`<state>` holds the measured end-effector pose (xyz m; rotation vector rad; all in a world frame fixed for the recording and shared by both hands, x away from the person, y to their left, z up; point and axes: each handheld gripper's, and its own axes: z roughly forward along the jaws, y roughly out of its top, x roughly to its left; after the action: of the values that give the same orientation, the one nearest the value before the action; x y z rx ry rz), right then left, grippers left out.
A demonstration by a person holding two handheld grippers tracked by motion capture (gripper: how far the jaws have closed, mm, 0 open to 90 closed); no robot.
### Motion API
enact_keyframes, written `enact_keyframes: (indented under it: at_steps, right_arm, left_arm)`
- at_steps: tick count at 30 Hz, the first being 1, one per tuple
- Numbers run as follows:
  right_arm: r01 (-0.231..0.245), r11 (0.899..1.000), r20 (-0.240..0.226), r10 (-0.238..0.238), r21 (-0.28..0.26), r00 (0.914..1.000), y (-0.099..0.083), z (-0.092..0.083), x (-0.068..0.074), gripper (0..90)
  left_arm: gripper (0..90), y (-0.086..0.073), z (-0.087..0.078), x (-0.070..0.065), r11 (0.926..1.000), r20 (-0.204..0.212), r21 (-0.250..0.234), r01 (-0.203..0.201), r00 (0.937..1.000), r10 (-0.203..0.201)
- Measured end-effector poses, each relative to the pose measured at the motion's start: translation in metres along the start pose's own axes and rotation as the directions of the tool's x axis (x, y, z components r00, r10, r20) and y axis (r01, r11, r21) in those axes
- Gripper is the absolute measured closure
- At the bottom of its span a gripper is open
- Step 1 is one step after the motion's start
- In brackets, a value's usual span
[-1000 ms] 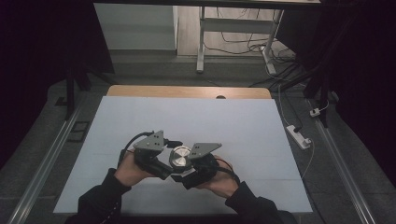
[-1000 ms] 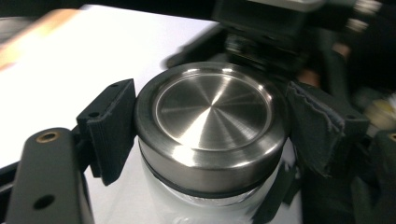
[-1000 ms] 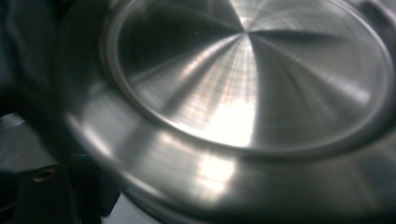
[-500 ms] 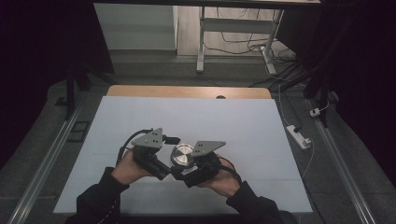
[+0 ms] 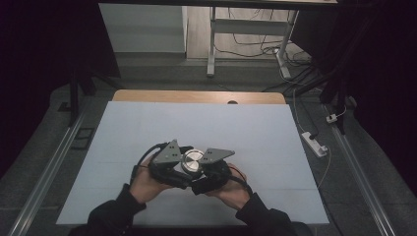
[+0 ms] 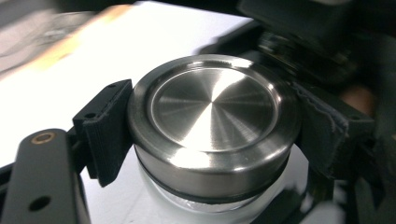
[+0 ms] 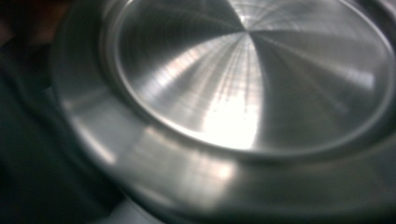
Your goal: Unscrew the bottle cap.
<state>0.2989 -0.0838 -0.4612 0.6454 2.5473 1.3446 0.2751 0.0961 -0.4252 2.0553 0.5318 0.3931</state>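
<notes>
Gripping a small jar (image 5: pixel 192 162) between them, both grippers are meeting low on the white table (image 5: pixel 255 132), at about six o'clock of its surface in the high view. The left gripper (image 6: pixel 208 135) is pressing its black pads (image 6: pixel 109 126) against the rim of the round metal lid (image 6: pixel 212 107) from nine and three o'clock; its jaws have just been closing after a brief opening, and they are now nearly as narrow as they go, with the lid clamped between them. The right gripper (image 5: pixel 209 172) is coming in from the four o'clock side and is clamped as tight as it gets, probably on the clear body under the lid, though its own view is too close and blurred to confirm what the pads are touching. The likely trouble is slipping: the lid is smooth, polished metal, so the left pads may be skidding around it instead of turning it, and a regrip like this one is giving the jar a moment to tilt or drop. If the right grip is sitting too high, it may be pinching the lid too and blocking any turn. Squeezing harder risks cracking the clear body. What the jar is holding cannot be told; only a pale, translucent band (image 6: pixel 187 198) is showing under the dark seal.
</notes>
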Motion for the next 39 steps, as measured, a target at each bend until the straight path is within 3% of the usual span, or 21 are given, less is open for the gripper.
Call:
enact_keyframes:
  at_steps: [2, 3, 5, 6, 7, 8, 9, 10, 11, 12, 13, 14, 16, 18, 19, 21, 25, 34, 39]
  right_arm:
    - [-0.017, 1.000, 0.017, 0.017, -0.002, 0.9997, -0.002, 0.000, -0.003, 14.5]
    - [-0.027, 1.000, 0.010, 0.027, -0.004, 0.9996, -0.003, 0.000, -0.003, 14.5]
    - [-0.023, 1.000, -0.013, 0.023, -0.013, 0.9997, -0.002, -0.002, -0.003, 14.5]
    - [-0.023, 1.000, -0.013, 0.023, -0.013, 0.9997, -0.002, -0.002, -0.003, 14.5]
    - [-0.001, 0.999, -0.048, -0.001, -0.033, 0.9988, 0.001, -0.005, 0.000, 14.5]
    - [0.005, 0.999, -0.064, -0.007, -0.036, 0.9979, 0.003, -0.006, 0.001, 14.5]
    - [0.023, 0.999, -0.079, -0.026, -0.039, 0.9965, 0.004, -0.007, 0.003, 14.5]
    - [0.023, 0.999, -0.079, -0.026, -0.039, 0.9965, 0.004, -0.007, 0.003, 14.5]
    - [0.050, 0.998, -0.115, -0.054, -0.041, 0.9919, 0.005, -0.008, 0.008, 14.5]
    - [0.050, 0.998, -0.115, -0.054, -0.041, 0.9919, 0.005, -0.008, 0.008, 14.5]
    - [0.068, 0.997, -0.138, -0.073, -0.039, 0.9877, 0.005, -0.007, 0.011, 14.5]
    - [0.068, 0.997, -0.138, -0.073, -0.039, 0.9877, 0.005, -0.007, 0.011, 14.5]
    - [0.079, 0.996, -0.152, -0.084, -0.036, 0.9848, 0.005, -0.006, 0.014, 14.5]
    - [0.087, 0.996, -0.145, -0.090, -0.028, 0.9854, 0.004, -0.004, 0.015, 14.5]
    - [0.079, 0.997, -0.137, -0.081, -0.024, 0.9873, 0.004, -0.004, 0.014, 14.5]
    - [0.063, 0.998, -0.122, -0.065, -0.019, 0.9905, 0.003, -0.003, 0.012, 14.5]
    - [0.053, 0.999, -0.103, -0.053, -0.006, 0.9933, 0.001, -0.001, 0.010, 14.5]
    - [0.037, 0.999, -0.099, -0.039, -0.023, 0.9943, 0.002, -0.003, 0.007, 14.5]
    - [0.022, 0.999, -0.081, -0.025, -0.030, 0.9964, 0.000, -0.005, -0.002, 14.5]
  left_arm:
    - [18.1, 0.004, 0.007, -0.008, 0.9996, -0.066, 0.027, -0.008, 0.9978, 0.009]
    - [17.3, 0.004, 0.007, -0.008, 0.9996, -0.066, 0.027, -0.008, 0.9978, 0.009]
    - [9.3, 0.005, 0.003, 0.000, 1.0000, -0.008, 0.010, 0.000, 1.0000, 0.000]
    - [9.3, 0.004, -0.001, 0.008, 0.9999, 0.061, -0.002, 0.014, 0.9981, -0.013]
    - [8.5, 0.001, -0.007, 0.018, 0.9997, 0.158, -0.022, 0.012, 0.9874, -0.008]
    - [8.5, 0.001, -0.007, 0.018, 0.9997, 0.158, -0.022, 0.012, 0.9874, -0.008]
    - [8.7, -0.001, -0.012, 0.025, 0.9995, 0.226, -0.028, -0.012, 0.9741, 0.018]
    - [9.9, -0.001, -0.012, 0.025, 0.9995, 0.226, -0.028, -0.012, 0.9741, 0.018]
    - [10.3, -0.002, -0.015, 0.028, 0.9985, 0.274, -0.035, -0.042, 0.9604, 0.051]
    - [10.8, -0.002, -0.015, 0.028, 0.9985, 0.274, -0.035, -0.042, 0.9604, 0.051]
    - [14.1, -0.002, -0.017, 0.027, 0.9959, 0.317, -0.032, -0.084, 0.9442, 0.090]
    - [17.4, -0.002, -0.017, 0.027, 0.9959, 0.317, -0.032, -0.084, 0.9442, 0.090]
    - [17.9, -0.002, -0.018, 0.024, 0.9910, 0.319, -0.021, -0.132, 0.9386, 0.132]
    - [18.8, -0.002, -0.017, 0.021, 0.9898, 0.276, -0.016, -0.141, 0.9508, 0.140]
    - [18.9, -0.002, -0.017, 0.021, 0.9898, 0.276, -0.016, -0.141, 0.9508, 0.140]
    - [19.1, 0.000, -0.016, 0.017, 0.9908, 0.222, -0.022, -0.134, 0.9656, 0.135]
    - [19.1, 0.005, -0.020, 0.014, 0.9937, 0.193, -0.049, -0.101, 0.9753, 0.108]
    - [19.1, 0.004, -0.025, 0.017, 0.9963, 0.176, -0.040, -0.076, 0.9810, 0.082]
    - [19.1, 0.000, -0.028, 0.019, 0.9978, 0.175, -0.034, -0.057, 0.9826, 0.062]
